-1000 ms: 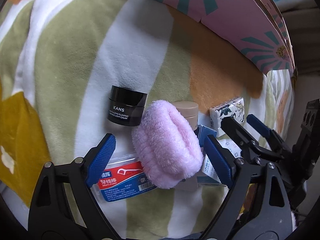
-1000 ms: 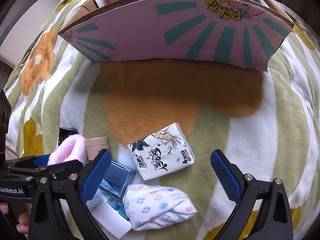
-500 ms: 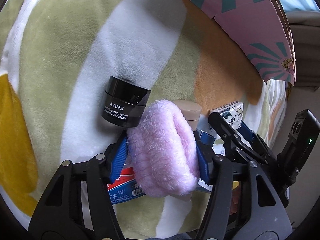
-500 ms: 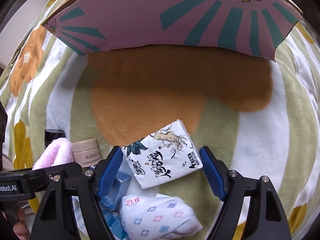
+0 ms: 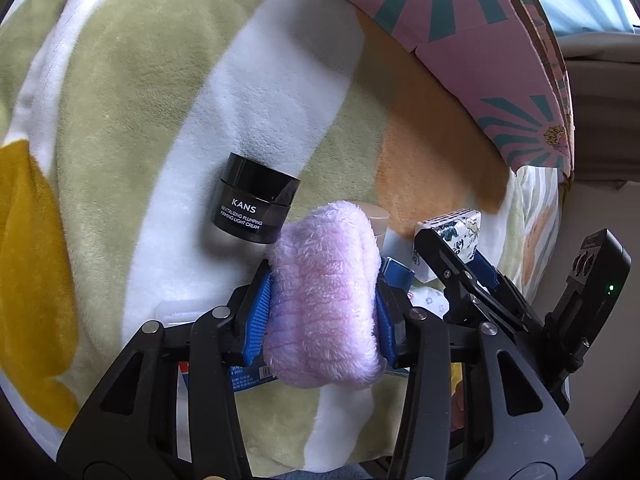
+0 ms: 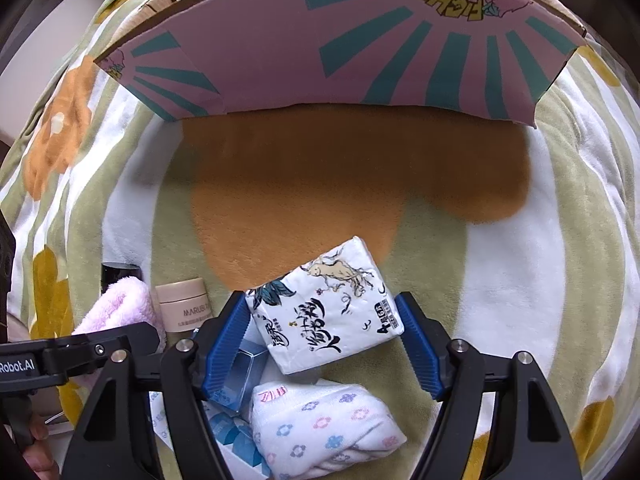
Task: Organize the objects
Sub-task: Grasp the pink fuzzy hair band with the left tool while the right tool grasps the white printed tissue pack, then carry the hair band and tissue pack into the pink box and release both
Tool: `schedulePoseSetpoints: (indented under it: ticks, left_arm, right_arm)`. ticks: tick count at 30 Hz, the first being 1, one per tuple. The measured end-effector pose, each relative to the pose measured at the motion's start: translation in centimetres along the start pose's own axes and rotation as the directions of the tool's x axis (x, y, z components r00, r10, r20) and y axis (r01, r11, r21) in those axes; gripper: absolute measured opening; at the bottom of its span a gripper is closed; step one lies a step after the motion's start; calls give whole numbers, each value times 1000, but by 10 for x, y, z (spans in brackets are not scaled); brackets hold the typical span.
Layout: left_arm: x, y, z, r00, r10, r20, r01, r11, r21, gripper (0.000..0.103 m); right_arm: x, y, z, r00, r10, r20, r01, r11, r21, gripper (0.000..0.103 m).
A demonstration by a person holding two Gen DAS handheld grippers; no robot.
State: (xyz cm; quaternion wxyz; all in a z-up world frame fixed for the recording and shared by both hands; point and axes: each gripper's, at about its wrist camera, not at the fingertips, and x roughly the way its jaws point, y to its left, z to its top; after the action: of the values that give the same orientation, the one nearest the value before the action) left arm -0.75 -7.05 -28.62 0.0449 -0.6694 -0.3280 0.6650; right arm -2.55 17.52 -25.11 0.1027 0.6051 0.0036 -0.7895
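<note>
A fluffy pink roll (image 5: 324,320) sits between the blue pads of my left gripper (image 5: 324,280). The jaws are closing and both pads press into its sides. In the right wrist view a white tissue pack (image 6: 320,304) printed with black script and a bird lies tilted on the blanket. My right gripper (image 6: 322,320) is closing on it, one pad against each end. The pink roll (image 6: 116,304) also shows at the left of that view.
A black cream jar (image 5: 256,200) stands just left of the roll, a beige jar (image 6: 184,304) behind it. A blue box (image 6: 236,376) and a floral cloth bundle (image 6: 324,428) lie under the right gripper. A pink cardboard box (image 6: 340,48) stands open at the back of the striped blanket (image 6: 500,280).
Both grippers went from wide open to closed in on their objects: the left onto the pink roll, the right onto the tissue pack. The right gripper also moved forward over the pack.
</note>
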Motion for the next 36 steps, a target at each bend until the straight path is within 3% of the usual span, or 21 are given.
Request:
schedulePoseSetpoints:
  ticks: [7, 12, 20, 25, 31, 36]
  left_arm:
    - [-20, -6, -1, 999, -19, 35, 19, 1000, 12, 40]
    - [-40, -21, 3, 997, -26, 69, 23, 999, 44, 40]
    - [-77, -71, 16, 989, -36, 146, 16, 991, 137, 40]
    - [-103, -102, 29, 980, -58, 188, 22, 982, 189, 40]
    - [-127, -150, 59, 970, -60, 235, -8, 961, 277, 40]
    - [-146, -189, 95, 955, -28, 295, -92, 919, 384, 40]
  right_arm:
    - [-22, -6, -7, 1000, 10, 20, -10, 1000, 8, 70]
    - [-43, -19, 6, 1000, 8, 16, -9, 1000, 27, 70]
    - [-67, 3, 41, 998, 6, 56, -8, 999, 34, 70]
    - [-105, -8, 58, 996, -6, 91, 2, 999, 45, 70]
    - [-130, -3, 104, 988, -3, 156, -6, 998, 58, 70]
    - [-150, -15, 142, 980, -12, 196, 3, 999, 45, 70]
